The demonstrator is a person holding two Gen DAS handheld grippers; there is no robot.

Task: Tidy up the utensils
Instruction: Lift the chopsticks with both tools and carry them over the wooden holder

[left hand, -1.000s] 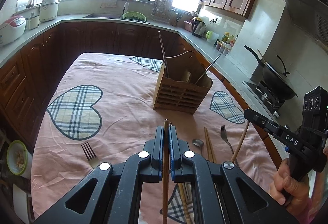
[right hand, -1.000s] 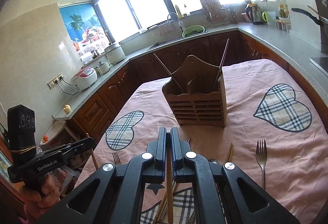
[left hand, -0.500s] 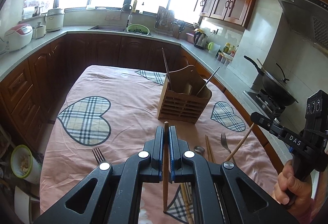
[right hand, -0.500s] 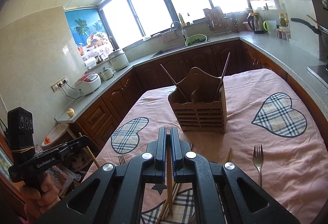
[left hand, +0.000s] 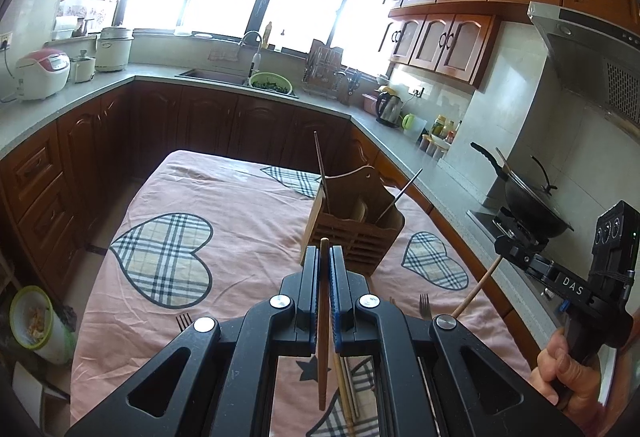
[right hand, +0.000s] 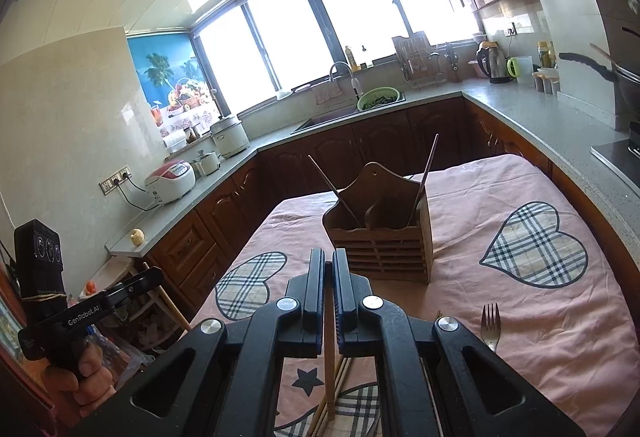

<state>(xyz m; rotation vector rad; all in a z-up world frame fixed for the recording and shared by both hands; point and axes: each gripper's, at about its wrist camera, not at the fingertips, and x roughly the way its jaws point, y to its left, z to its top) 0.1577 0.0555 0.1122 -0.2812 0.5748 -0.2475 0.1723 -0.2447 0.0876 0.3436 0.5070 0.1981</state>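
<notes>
My left gripper (left hand: 324, 257) is shut on a brown wooden chopstick (left hand: 323, 321), held well above the table. My right gripper (right hand: 328, 269) is shut on a lighter wooden chopstick (right hand: 329, 361), also lifted; it shows at the right of the left wrist view (left hand: 476, 287). A wooden slatted utensil holder (left hand: 352, 233) stands on the table ahead of both, with a few thin utensils leaning in it; it also shows in the right wrist view (right hand: 380, 237). Loose chopsticks (left hand: 344, 389) and forks (right hand: 490, 325) lie on the pink cloth below.
The table carries a pink cloth with plaid hearts (left hand: 160, 261). Another fork (left hand: 184, 321) lies at the left. Dark cabinets and a grey counter (left hand: 80, 93) ring the table. A wok (left hand: 528, 205) sits on the stove at right. A bin (left hand: 36, 325) stands on the floor at left.
Both grippers have risen and drawn back from the table with their chopsticks held. The holder and the cloth look smaller and lower in both views.
</notes>
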